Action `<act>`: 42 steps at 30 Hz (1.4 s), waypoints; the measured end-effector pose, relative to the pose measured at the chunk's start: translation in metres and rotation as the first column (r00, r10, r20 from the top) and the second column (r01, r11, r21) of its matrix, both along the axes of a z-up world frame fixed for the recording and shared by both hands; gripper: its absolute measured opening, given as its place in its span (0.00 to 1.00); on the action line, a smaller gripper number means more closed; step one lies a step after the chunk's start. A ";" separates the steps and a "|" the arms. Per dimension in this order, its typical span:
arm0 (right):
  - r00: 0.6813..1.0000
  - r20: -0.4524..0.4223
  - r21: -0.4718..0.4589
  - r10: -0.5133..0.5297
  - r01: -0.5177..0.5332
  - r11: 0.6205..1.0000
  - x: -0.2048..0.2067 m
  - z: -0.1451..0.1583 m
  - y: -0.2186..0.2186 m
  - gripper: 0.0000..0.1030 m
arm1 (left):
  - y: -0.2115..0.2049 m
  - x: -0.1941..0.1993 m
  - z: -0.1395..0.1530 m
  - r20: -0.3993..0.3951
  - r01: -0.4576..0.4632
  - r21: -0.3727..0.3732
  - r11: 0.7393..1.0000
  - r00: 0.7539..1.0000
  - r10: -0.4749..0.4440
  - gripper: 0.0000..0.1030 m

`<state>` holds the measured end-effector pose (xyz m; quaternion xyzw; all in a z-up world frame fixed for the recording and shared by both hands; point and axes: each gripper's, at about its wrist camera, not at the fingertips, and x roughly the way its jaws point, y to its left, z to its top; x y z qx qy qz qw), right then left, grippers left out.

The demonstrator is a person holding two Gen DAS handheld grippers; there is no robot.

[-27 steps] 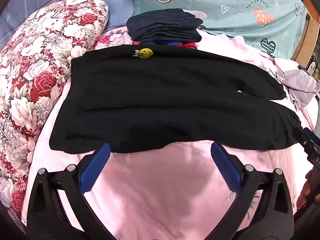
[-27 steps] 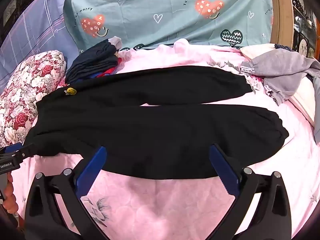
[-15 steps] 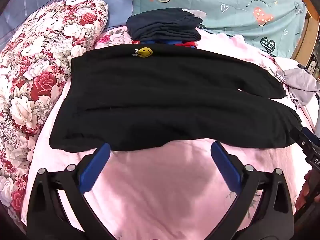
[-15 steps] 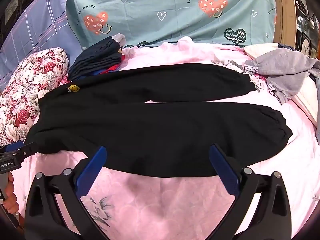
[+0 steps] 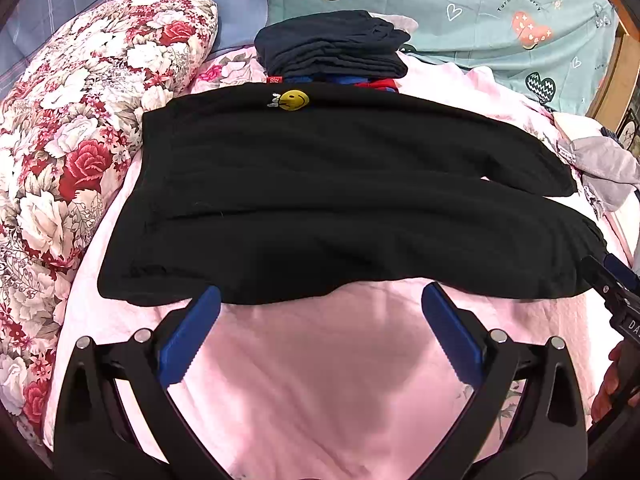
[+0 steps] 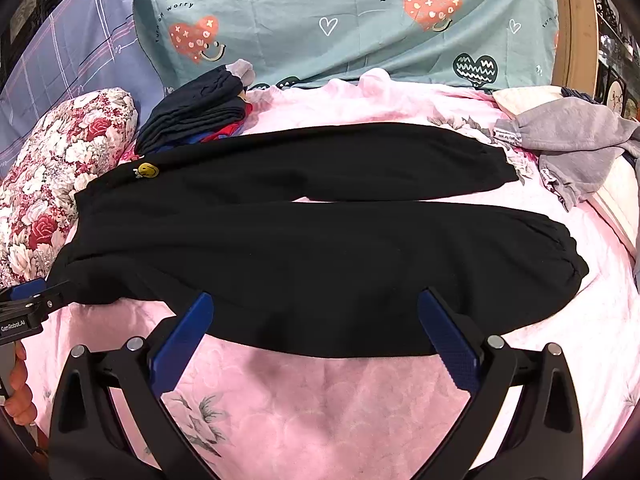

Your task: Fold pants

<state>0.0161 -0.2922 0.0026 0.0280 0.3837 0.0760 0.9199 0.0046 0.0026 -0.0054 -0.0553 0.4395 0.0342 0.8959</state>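
Since the earlier pictures, both cameras have pulled back a little, so more pink shows below the pants, and the pants have stayed where they were. The left gripper [image 5: 320,320] hangs over the near edge of the bed [image 5: 320,380] with its blue fingers [image 5: 188,336] spread wide and nothing between them. The right gripper [image 6: 316,328] is the same, wide open and empty, with its tips just over the near hem of the pants [image 6: 320,248]. The black pants lie flat and unfolded on the pink bed cover, and their long side runs left to right across both grippers. The waist is at the left end, by the flowery pillow [image 5: 68,160], so the left gripper is nearer to it. The two leg ends are at the right end, near the gray clothes [image 6: 572,152], so the right gripper is nearer to them. I think the next move is to grab the near leg at both ends and lay it over the far leg. On the far edge of the waist sits a yellow smiley badge [image 5: 294,100]. Behind it is a stack of folded dark clothes [image 5: 332,48] with a small red tag I cannot read. At the far side hangs a green sheet [image 6: 340,20] with hearts and the words "Turn off worry". The left gripper's side reads "GenRobot.AI" in the right camera.
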 end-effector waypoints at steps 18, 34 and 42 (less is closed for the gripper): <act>1.000 0.001 -0.007 0.001 -0.001 1.000 0.002 0.002 0.002 0.99 | 0.002 0.000 0.000 0.004 -0.007 0.000 1.000 1.000 0.007 0.98; 1.000 -0.012 0.002 0.003 -0.003 1.000 0.003 -0.002 0.002 0.99 | 0.004 0.000 -0.002 -0.004 -0.013 -0.005 1.000 1.000 0.013 0.98; 1.000 -0.014 0.002 0.002 -0.002 1.000 0.003 -0.003 0.002 0.99 | 0.004 0.000 -0.002 -0.004 -0.013 -0.006 1.000 1.000 0.013 0.98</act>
